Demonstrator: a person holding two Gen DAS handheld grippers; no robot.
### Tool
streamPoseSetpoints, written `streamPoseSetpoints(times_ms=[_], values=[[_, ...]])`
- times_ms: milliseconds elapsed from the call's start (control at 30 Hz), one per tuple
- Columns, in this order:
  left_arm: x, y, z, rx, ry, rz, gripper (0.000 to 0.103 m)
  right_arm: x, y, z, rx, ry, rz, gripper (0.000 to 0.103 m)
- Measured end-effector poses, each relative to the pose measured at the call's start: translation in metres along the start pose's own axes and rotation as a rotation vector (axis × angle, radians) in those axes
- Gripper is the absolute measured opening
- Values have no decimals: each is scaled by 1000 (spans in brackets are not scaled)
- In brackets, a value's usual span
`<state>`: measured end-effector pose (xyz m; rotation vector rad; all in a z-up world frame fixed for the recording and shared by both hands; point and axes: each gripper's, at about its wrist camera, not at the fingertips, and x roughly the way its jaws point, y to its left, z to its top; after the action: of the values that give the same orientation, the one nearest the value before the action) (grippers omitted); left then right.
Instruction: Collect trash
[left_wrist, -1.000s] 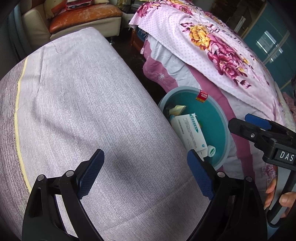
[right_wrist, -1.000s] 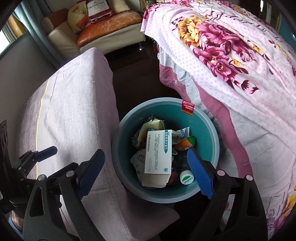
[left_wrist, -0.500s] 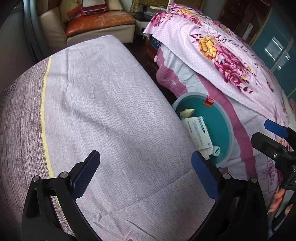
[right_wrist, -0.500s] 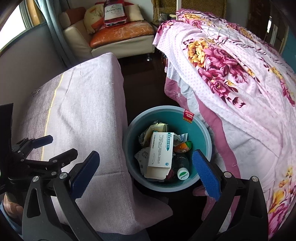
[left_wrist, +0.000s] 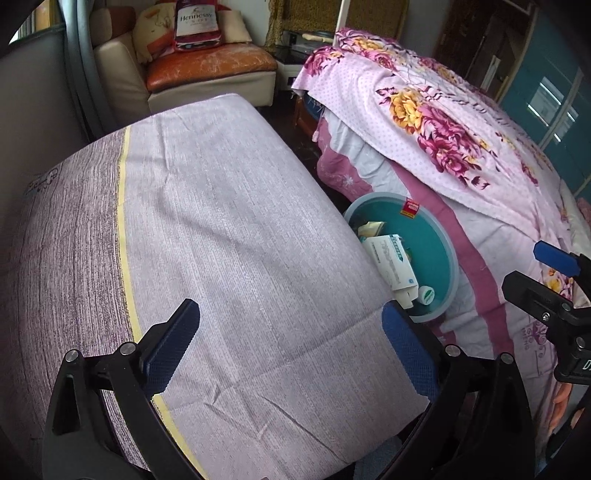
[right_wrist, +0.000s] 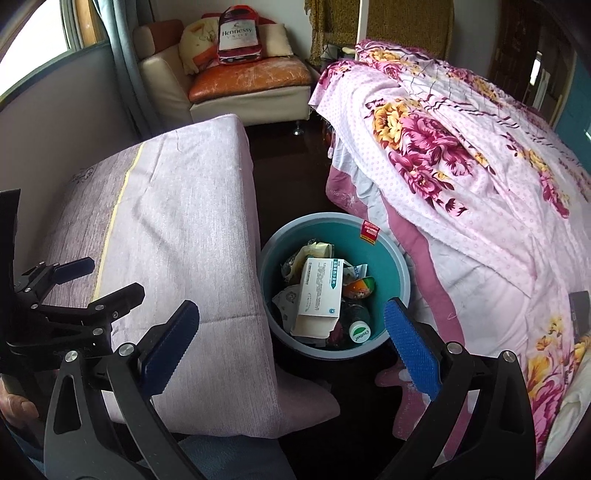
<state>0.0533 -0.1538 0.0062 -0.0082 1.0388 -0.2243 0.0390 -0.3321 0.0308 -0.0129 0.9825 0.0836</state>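
Observation:
A teal trash bin (right_wrist: 393, 258) stands on the dark floor between a cloth-covered table and a bed. It holds a white box (right_wrist: 319, 291), a white bottle cap (right_wrist: 359, 331), an orange item and crumpled wrappers. The bin also shows in the left wrist view (left_wrist: 436, 251). My right gripper (right_wrist: 291, 347) is open and empty, high above the bin's near rim. My left gripper (left_wrist: 291, 345) is open and empty above the table's near end. The left gripper shows in the right wrist view (right_wrist: 99, 288), and the right gripper shows in the left wrist view (left_wrist: 546, 280).
The table under a lilac cloth (left_wrist: 207, 229) fills the left. A bed with a pink floral cover (right_wrist: 461, 155) runs along the right. A sofa (right_wrist: 243, 77) with a Hennessy bag (right_wrist: 238, 35) stands at the back. Pink slippers (right_wrist: 406, 387) lie on the floor near the bin.
Both grippers have risen and pulled back, so the bin and table look smaller and farther. Both stay open and empty. The trash in the bin has not moved.

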Motion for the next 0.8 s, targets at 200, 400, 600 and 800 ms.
streamPoseSetpoints(times_ms=[200, 400, 600, 800], values=[[-11, 5, -3, -6, -18, 14, 99, -11, 5, -2, -34, -25, -15, 96], [-13, 9, -5, -17, -22, 18, 99, -12, 13, -2, -57, -30, -17, 96], [-8, 11, -6, -21, -15, 20, 99, -9, 17, 2, -55, -17, -16, 96], [-3, 12, -5, -23, -7, 21, 99, -1, 15, 1, -47, -5, -19, 96]])
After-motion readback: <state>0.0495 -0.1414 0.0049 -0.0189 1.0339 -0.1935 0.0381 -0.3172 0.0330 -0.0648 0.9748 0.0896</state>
